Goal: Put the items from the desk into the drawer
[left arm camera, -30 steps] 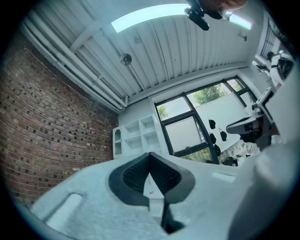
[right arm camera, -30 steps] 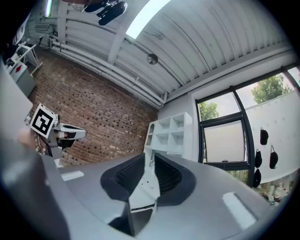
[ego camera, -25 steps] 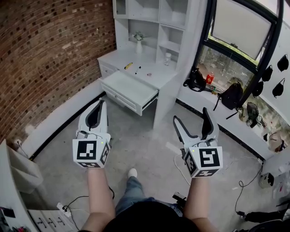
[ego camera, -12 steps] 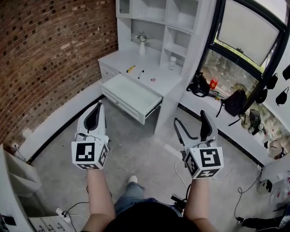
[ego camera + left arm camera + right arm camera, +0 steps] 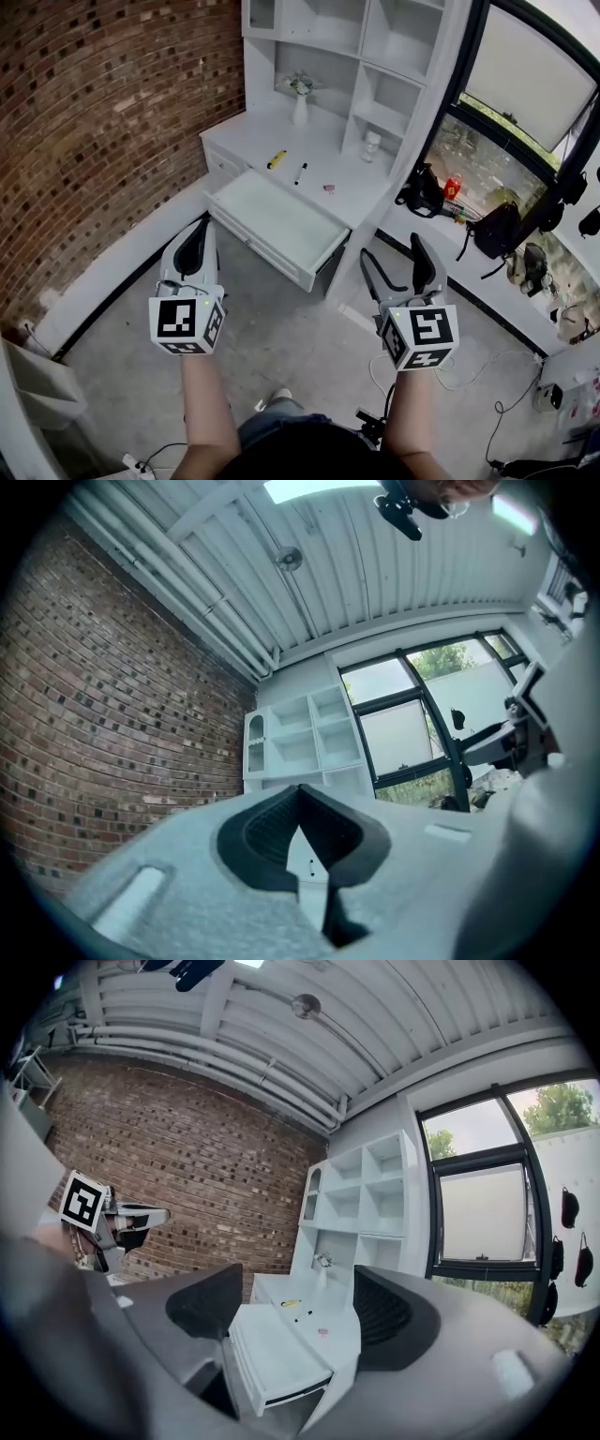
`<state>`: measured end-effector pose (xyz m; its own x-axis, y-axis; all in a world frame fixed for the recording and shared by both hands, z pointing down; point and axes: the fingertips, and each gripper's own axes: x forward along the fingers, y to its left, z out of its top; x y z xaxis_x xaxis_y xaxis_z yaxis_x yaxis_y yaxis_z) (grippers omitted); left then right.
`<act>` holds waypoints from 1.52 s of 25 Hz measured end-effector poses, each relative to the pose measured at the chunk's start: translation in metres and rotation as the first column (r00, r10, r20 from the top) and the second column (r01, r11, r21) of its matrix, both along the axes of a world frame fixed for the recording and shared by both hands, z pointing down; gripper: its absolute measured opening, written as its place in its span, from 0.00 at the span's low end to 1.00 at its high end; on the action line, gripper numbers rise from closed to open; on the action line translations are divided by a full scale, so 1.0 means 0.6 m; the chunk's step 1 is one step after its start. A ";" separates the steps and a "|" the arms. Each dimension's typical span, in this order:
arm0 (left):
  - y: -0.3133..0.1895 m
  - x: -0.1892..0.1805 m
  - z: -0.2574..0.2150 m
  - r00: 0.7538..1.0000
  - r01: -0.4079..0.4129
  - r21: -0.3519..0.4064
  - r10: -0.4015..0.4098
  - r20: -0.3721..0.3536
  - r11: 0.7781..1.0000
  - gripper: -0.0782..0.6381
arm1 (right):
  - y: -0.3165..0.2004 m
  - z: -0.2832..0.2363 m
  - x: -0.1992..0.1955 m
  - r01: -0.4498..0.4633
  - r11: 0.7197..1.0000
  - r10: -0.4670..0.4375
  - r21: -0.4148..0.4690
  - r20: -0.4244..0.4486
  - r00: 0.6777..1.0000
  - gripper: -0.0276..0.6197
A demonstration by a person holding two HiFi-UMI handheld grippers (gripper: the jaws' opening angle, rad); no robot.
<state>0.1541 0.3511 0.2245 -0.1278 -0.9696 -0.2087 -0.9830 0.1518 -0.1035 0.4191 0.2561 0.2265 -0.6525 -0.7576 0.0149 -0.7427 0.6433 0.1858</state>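
Observation:
A white desk (image 5: 258,141) stands ahead against the shelves, its drawer (image 5: 281,220) pulled open with nothing showing inside. On the desktop lie a yellow marker (image 5: 276,159), a black pen (image 5: 301,172) and a small pink item (image 5: 329,188). My left gripper (image 5: 200,225) is shut and empty, held above the floor short of the drawer. My right gripper (image 5: 392,251) is open and empty, to the right of the drawer. Between the right jaws I see the drawer (image 5: 277,1354), the marker (image 5: 292,1303), the pen (image 5: 302,1315) and the pink item (image 5: 322,1332). The left gripper (image 5: 300,797) faces the shelves.
A vase of flowers (image 5: 300,98) and a white jar (image 5: 372,145) stand at the desk's back. A brick wall (image 5: 94,141) runs along the left. Bags (image 5: 424,192) and a red bottle (image 5: 453,187) sit on the window ledge. Cables (image 5: 450,380) lie on the floor.
The desk and open drawer have come closer and lower in the head view as the person steps forward. Both grippers keep their pose and state.

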 end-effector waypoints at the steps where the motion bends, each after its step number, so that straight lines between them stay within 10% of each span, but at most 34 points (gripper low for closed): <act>1: -0.014 -0.015 0.000 1.000 -0.002 -0.003 0.002 0.001 1.000 0.11 | -0.014 0.001 -0.018 -0.002 1.000 0.002 0.001 -0.004 1.000 0.63; 24: -0.203 -0.211 0.070 0.997 0.034 -0.042 -0.037 -0.064 0.999 0.11 | -0.236 0.046 -0.210 0.012 1.000 -0.011 0.014 -0.067 0.998 0.59; 38: -0.482 -0.389 0.089 0.999 -0.050 -0.132 0.048 -0.018 0.990 0.11 | -0.495 0.090 -0.388 -0.050 0.998 0.047 -0.047 -0.054 0.997 0.57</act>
